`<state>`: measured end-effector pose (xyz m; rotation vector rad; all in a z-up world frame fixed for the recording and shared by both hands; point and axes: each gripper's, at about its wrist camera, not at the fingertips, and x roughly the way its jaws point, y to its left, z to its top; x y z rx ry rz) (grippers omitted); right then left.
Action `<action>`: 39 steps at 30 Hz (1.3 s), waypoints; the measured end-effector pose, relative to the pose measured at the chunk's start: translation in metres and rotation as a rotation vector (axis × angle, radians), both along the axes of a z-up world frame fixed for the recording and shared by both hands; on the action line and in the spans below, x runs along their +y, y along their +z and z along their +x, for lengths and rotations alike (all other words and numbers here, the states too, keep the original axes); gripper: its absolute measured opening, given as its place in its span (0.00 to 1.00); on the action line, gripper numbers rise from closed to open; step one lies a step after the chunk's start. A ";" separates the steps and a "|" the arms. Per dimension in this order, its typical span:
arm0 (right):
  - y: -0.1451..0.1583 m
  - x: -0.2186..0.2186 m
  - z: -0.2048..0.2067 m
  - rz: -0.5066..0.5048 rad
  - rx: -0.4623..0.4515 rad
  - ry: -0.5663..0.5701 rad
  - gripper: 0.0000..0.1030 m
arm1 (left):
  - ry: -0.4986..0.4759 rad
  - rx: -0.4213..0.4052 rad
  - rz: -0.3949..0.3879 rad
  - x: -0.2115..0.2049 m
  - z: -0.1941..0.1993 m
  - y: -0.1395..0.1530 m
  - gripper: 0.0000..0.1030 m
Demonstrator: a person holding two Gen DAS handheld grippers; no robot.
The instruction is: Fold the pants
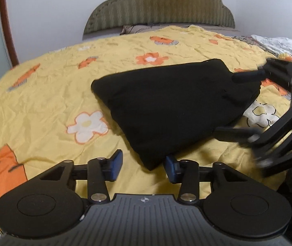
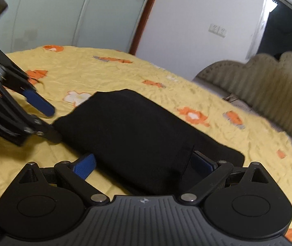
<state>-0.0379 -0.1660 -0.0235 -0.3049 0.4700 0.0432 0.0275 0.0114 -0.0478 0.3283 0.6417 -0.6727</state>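
Left wrist view: the left hand-held gripper (image 1: 144, 167) hovers low at the near corner of the folded black pants (image 1: 172, 104); its two blue pads (image 1: 116, 164) stand partly apart with the tip of that corner lying in front of the gap, neither pad pressing on the cloth as far as I can see.
Right wrist view: the right hand-held gripper (image 2: 146, 164) has its jaws spread wide, and the near end of the pants (image 2: 137, 135) lies between them; the right pad sits against the dark fold, the left blue pad (image 2: 84, 166) is clear of the cloth over the sheet.
Pants: folded into a thick, roughly wedge-shaped black bundle lying flat on the bed, narrower at one end.
Bed: covered with a crumpled yellow sheet (image 1: 49, 94) printed with orange and white flowers.
Grippers, relation: they sit at neighbouring corners of the bundle; from the left wrist the right one (image 1: 228, 102) comes in blurred from the right edge, its fingers straddling the bundle's right side; from the right wrist the left one (image 2: 51, 121) shows at the far left corner.
Headboard: olive green, ribbed, scalloped (image 1: 160, 6), against a white wall.
Far side: a white rumpled cloth (image 1: 279, 43) at the bed's edge.
Wall: light switches (image 2: 217, 29) beside a dark doorway (image 2: 283, 32).
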 end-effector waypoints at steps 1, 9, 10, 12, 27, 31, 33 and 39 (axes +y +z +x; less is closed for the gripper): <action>0.006 -0.003 -0.006 0.060 -0.001 0.044 0.96 | -0.009 -0.020 0.008 -0.002 -0.002 -0.001 0.47; 0.053 -0.028 0.093 0.210 0.070 0.074 0.96 | 0.004 0.030 -0.085 0.005 0.007 -0.006 0.29; 0.052 -0.029 0.114 0.223 0.104 0.084 0.96 | 0.012 0.045 -0.108 0.008 0.009 -0.006 0.27; 0.050 -0.030 0.152 0.252 0.172 0.128 0.96 | 0.022 0.068 -0.139 0.011 0.011 -0.006 0.23; 0.021 -0.008 0.250 0.197 0.356 0.165 0.10 | 0.065 0.172 -0.153 0.008 0.004 0.011 0.06; 0.023 0.000 0.258 0.152 0.289 0.128 0.04 | 0.070 0.200 -0.128 0.004 0.004 0.015 0.06; 0.012 0.005 0.271 0.115 0.279 0.102 0.02 | 0.078 0.212 -0.109 0.004 0.007 0.014 0.06; 0.024 -0.017 0.242 0.158 0.191 0.046 0.04 | 0.103 0.233 -0.078 0.024 0.004 0.023 0.27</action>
